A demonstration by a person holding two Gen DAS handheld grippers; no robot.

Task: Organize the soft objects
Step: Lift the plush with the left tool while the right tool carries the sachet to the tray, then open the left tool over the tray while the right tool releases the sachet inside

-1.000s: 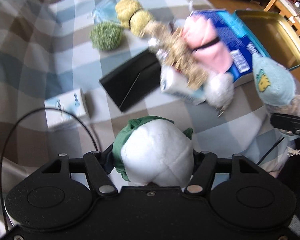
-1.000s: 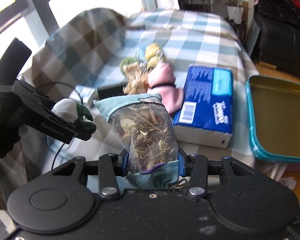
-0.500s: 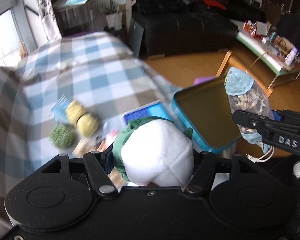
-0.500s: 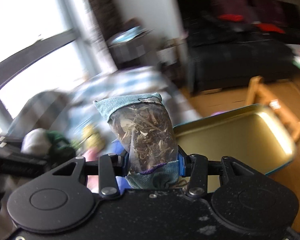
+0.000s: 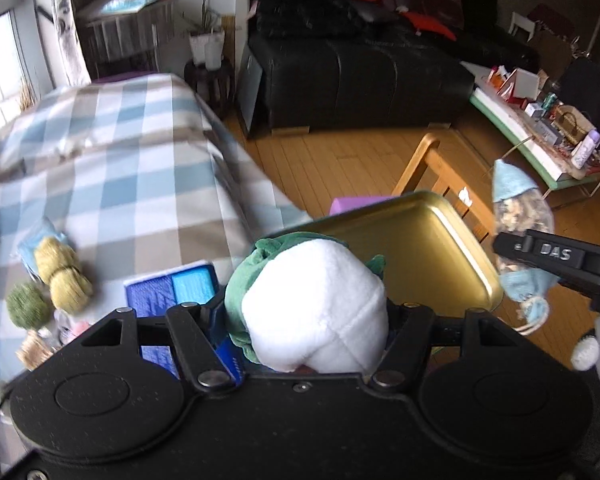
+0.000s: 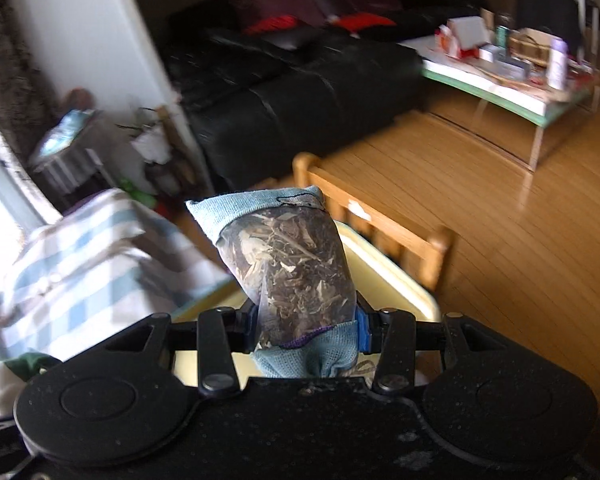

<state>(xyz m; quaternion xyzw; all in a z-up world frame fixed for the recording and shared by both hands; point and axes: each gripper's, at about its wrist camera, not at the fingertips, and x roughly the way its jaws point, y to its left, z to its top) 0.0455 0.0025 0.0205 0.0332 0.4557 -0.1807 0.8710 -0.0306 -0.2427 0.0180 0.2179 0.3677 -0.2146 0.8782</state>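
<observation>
- The white plush toy [image 5: 314, 304] with green trim sits clamped in the left claw [image 5: 306, 320], held up in front of the gold tin tray [image 5: 428, 256]; the toy's edge also shows at the lower left of the right wrist view [image 6: 0, 384].
- The herb sachet [image 6: 290, 276], a clear pouch of dried leaves with light blue cloth at both ends, stands upright, clamped low on its body by the right claw [image 6: 306, 328].
- In the left wrist view the sachet [image 5: 520, 216] hangs beside the tray's right edge, with the right claw [image 5: 516, 256] closed across its lower part.
- The tray [image 6: 384, 276] lies directly behind and below the sachet in the right wrist view, its rim pale yellow there.
- On the checked cloth [image 5: 112, 172] covering the worktop lie a yellow-green yarn bundle [image 5: 62, 272] and a darker green yarn ball [image 5: 28, 306], just beside each other.
- A blue tissue pack [image 5: 172, 294] lies near the left claw, partly hidden behind it.
- A black sofa [image 5: 352, 76] and a wooden chair [image 6: 372, 228] stand beyond, on a wood floor [image 6: 520, 216].
</observation>
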